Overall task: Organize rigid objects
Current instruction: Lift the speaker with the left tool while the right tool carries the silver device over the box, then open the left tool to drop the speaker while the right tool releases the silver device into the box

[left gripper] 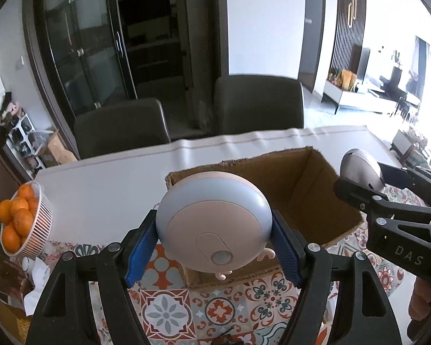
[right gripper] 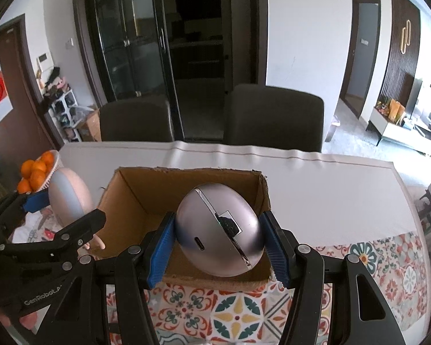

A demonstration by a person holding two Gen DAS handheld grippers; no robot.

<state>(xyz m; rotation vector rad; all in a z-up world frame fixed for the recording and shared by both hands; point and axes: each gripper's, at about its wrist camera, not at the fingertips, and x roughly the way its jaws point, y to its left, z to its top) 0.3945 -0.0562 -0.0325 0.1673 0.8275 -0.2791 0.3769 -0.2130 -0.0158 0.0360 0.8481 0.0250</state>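
My left gripper (left gripper: 214, 241) is shut on a round pink and blue gadget (left gripper: 214, 227) and holds it over the near left corner of an open cardboard box (left gripper: 310, 184). My right gripper (right gripper: 218, 244) is shut on a silver egg-shaped gadget (right gripper: 219, 230) and holds it above the inside of the same box (right gripper: 140, 195). In the left wrist view the silver gadget (left gripper: 359, 169) and the right gripper (left gripper: 356, 192) show at the right. In the right wrist view the pink gadget (right gripper: 69, 195) and the left gripper (right gripper: 63, 215) show at the left.
The box stands on a table with a patterned tile cloth (left gripper: 169, 310) and a white runner (right gripper: 316, 178). A white basket of oranges (left gripper: 17, 221) sits at the left edge. Two dark chairs (right gripper: 273, 115) stand behind the table.
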